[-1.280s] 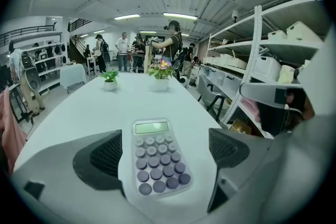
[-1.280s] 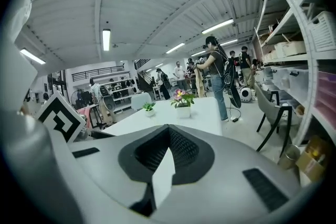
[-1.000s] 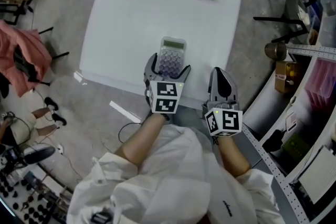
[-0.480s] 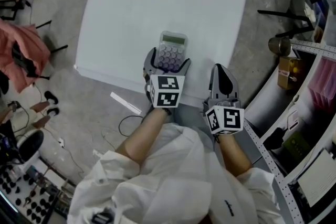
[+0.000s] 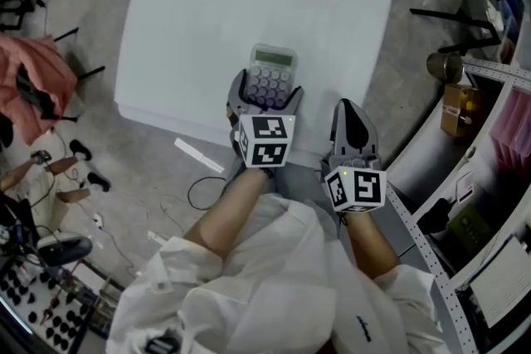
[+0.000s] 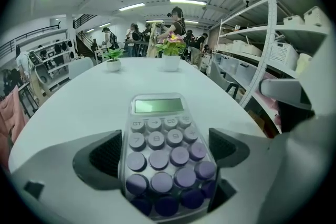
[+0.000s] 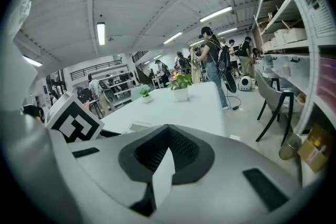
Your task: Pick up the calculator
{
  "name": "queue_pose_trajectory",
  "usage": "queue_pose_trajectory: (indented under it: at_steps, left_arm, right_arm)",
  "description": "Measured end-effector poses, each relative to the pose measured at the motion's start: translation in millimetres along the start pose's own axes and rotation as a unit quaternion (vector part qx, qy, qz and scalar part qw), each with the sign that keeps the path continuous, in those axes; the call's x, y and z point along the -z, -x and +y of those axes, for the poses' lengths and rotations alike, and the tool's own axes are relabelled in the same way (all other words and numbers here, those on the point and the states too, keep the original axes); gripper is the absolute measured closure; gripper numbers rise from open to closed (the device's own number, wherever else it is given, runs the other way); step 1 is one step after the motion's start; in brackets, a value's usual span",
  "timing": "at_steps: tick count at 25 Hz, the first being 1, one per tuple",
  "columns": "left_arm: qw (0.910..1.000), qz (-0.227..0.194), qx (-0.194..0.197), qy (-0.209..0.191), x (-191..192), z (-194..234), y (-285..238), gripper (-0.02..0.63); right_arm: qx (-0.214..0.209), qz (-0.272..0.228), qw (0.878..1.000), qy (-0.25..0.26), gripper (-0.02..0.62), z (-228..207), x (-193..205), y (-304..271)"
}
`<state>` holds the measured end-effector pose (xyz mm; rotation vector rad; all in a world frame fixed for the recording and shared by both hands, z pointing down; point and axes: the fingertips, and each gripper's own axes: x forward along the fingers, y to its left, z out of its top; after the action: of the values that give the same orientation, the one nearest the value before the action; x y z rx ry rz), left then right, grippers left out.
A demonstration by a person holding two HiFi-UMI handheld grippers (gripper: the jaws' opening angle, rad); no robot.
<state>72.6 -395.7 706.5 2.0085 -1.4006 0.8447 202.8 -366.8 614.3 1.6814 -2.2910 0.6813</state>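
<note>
"Where's the calculator (image 6: 164, 144)?"

"At the six o'clock edge of the white table (image 5: 191, 29), between the left gripper's (image 5: 266, 95) jaws. They seem clamped on its long sides, though I can't swear both pads bite. The right gripper (image 5: 348, 116), at its three o'clock, is clenched on nothing."

"How will it handle?"

"Light, stiff plastic, I'd guess. The smooth sides may slip, so hold it across the keypad."

"Looks?"

"Pale grey body, round lilac keys, greenish display toward twelve o'clock."
</note>
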Motion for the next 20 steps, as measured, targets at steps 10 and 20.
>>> queue_pose_trajectory:
  at_steps: [10, 20]
  left_arm:
    - [1.0, 0.0, -0.009, 0.002, 0.6, -0.3, -4.5, 0.112]
    - [0.9987, 0.009, 0.022, -0.045, -2.9, 3.9, -4.3, 0.114]
  right_arm:
    - [0.004, -0.002, 1.0, -0.004, 0.578, 1.7, 2.8, 2.5]
    - [0.012, -0.014, 1.0, -0.001, 0.578, 8.5, -10.4, 11.0]
